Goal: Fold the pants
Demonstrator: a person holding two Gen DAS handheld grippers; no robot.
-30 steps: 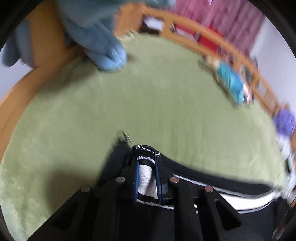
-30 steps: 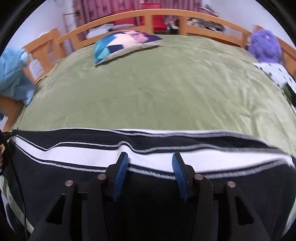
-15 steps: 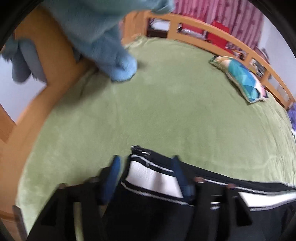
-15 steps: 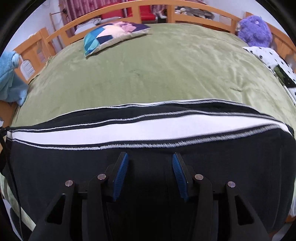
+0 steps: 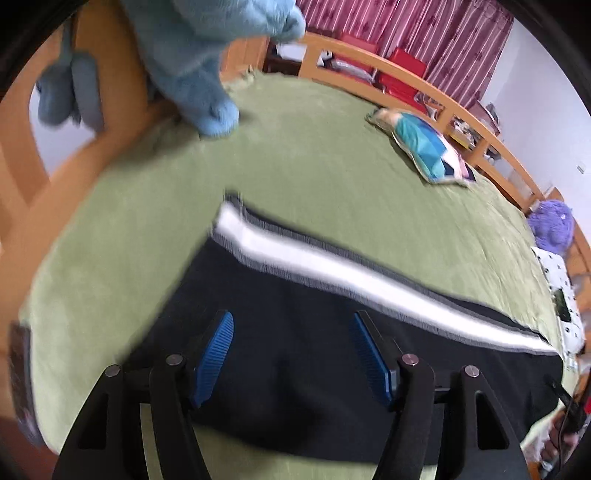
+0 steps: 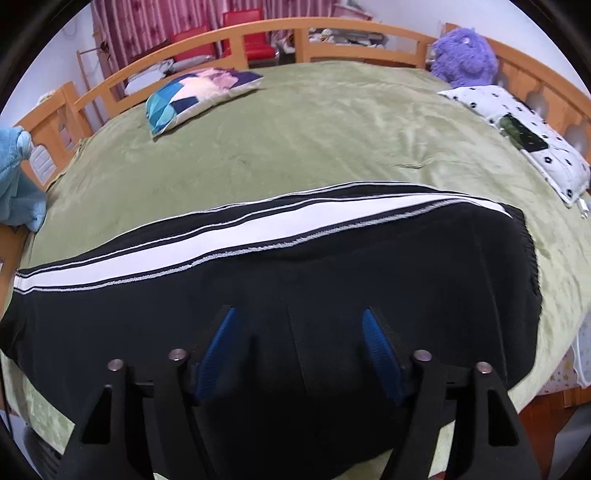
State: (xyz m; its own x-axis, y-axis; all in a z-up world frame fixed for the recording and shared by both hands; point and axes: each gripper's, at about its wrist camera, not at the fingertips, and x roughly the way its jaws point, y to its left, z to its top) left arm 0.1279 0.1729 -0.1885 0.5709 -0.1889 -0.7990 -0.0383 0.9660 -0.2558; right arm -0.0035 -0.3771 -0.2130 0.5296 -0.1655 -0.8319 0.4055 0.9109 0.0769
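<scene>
Black pants (image 5: pixel 295 266) with a white side stripe lie flat across the near side of a green bed cover (image 5: pixel 314 155). My left gripper (image 5: pixel 291 317) hovers over their black cloth near the left end. Its jaws are opening and nothing is pinched between the blue pads. In the right wrist view the pants (image 6: pixel 332 266) stretch from the left edge to the waistband at the right. My right gripper (image 6: pixel 298 310) hangs above their middle. Its jaws are opening too, and the fabric below is not gripped.
A light blue plush blanket (image 5: pixel 195 55) hangs over the wooden bed rail (image 6: pixel 258 29) at the left. A patterned cushion (image 6: pixel 199 92) lies far back. A purple plush toy (image 6: pixel 463 55) and a dotted white pillow (image 6: pixel 524 136) are at the right.
My left gripper has let go of the striped pant end, opened wide and pulled back. My right gripper has drawn back as well and spread wider. The pants now lie flat.
</scene>
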